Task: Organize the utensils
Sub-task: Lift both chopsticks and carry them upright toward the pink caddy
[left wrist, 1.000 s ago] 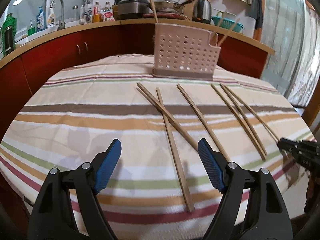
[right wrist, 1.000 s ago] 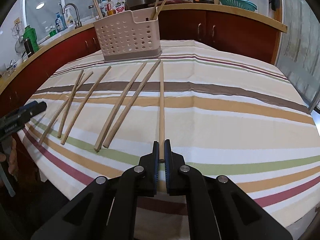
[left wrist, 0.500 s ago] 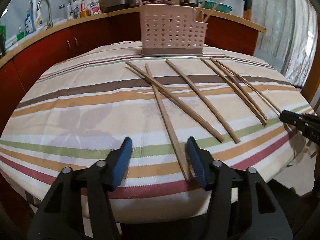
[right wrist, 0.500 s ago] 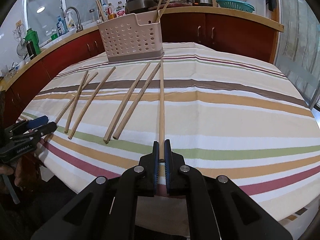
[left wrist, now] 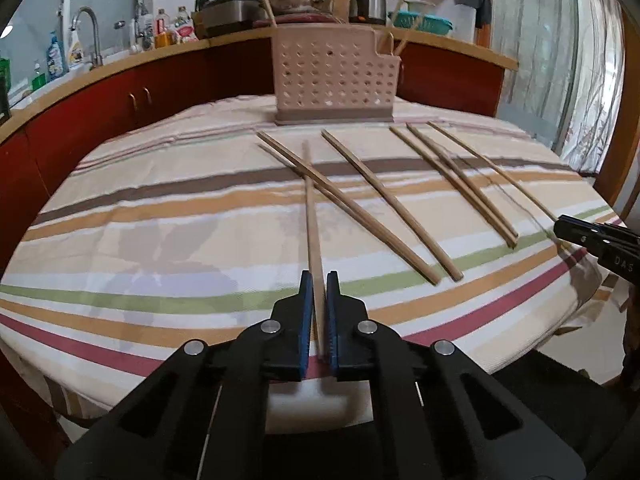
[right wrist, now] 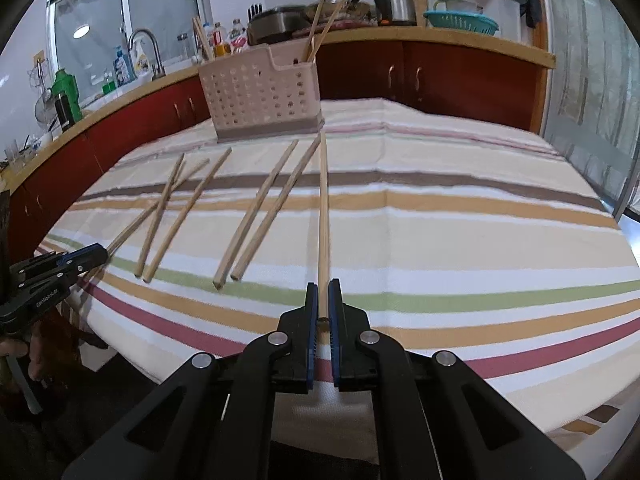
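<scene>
Black grippers (left wrist: 318, 312); blue ribbed pads (left wrist: 306, 312); silver screws (left wrist: 271, 325).

A round tabletop (right wrist: 460, 216) under a striped cloth lies wide and bare on its right half, open for a gripper to pass. On the left half, loose chopsticks (right wrist: 256, 208) fan out side by side with narrow strips of cloth between them. A perforated pink caddy (right wrist: 262, 94) stands upright at the far edge, blocking the way there. Behind it runs a cluttered kitchen counter (right wrist: 460, 40).
</scene>
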Action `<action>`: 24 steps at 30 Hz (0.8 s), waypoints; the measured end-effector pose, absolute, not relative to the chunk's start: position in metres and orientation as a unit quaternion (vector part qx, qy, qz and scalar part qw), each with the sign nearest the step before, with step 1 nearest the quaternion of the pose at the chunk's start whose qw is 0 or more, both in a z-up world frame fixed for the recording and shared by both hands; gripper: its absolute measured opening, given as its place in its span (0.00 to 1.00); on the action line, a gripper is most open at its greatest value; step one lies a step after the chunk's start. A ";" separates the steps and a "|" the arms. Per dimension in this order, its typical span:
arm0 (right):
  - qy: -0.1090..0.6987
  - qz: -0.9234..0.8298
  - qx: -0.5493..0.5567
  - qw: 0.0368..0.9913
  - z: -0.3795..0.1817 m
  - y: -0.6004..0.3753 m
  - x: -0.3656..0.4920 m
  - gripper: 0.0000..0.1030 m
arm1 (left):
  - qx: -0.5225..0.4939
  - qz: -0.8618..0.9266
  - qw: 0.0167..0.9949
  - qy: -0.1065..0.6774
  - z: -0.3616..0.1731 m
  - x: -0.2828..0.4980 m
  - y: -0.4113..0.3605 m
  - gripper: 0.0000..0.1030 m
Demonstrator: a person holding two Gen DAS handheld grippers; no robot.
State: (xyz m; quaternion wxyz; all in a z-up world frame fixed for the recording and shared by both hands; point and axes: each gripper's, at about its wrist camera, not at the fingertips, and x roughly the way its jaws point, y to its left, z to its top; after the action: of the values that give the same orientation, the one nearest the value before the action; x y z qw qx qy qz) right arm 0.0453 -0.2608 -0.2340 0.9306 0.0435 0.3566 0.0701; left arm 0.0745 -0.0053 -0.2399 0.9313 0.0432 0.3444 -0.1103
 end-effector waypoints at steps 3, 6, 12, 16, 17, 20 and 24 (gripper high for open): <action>0.336 0.066 0.044 0.939 -0.221 -0.262 0.041 0.06 | 0.032 -0.099 0.941 0.323 -0.223 0.070 0.005 0.07; 0.317 0.065 0.042 0.945 -0.206 -0.262 0.038 0.06 | 0.026 -0.092 0.949 0.300 -0.206 0.066 0.012 0.06; 0.311 0.068 0.042 0.947 -0.196 -0.261 0.040 0.06 | 0.015 -0.081 0.960 0.266 -0.179 0.063 0.021 0.06; 0.334 0.072 0.050 0.939 -0.209 -0.260 0.045 0.06 | 0.014 -0.078 0.961 0.263 -0.178 0.065 0.022 0.06; 0.339 0.072 0.050 0.937 -0.214 -0.260 0.046 0.06 | 0.014 -0.078 0.961 0.264 -0.178 0.065 0.021 0.06; 0.351 0.074 0.052 0.932 -0.225 -0.259 0.048 0.06 | 0.014 -0.077 0.961 0.264 -0.178 0.065 0.021 0.06; 0.360 0.074 0.053 0.928 -0.238 -0.260 0.050 0.06 | 0.012 -0.076 0.962 0.262 -0.178 0.065 0.023 0.06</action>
State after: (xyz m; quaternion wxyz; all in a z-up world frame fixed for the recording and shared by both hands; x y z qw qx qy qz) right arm 0.0499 -0.2597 -0.2377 0.9283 0.0534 0.3604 0.0744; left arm 0.0648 0.0235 -0.1779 0.9620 0.0122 0.2621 -0.0759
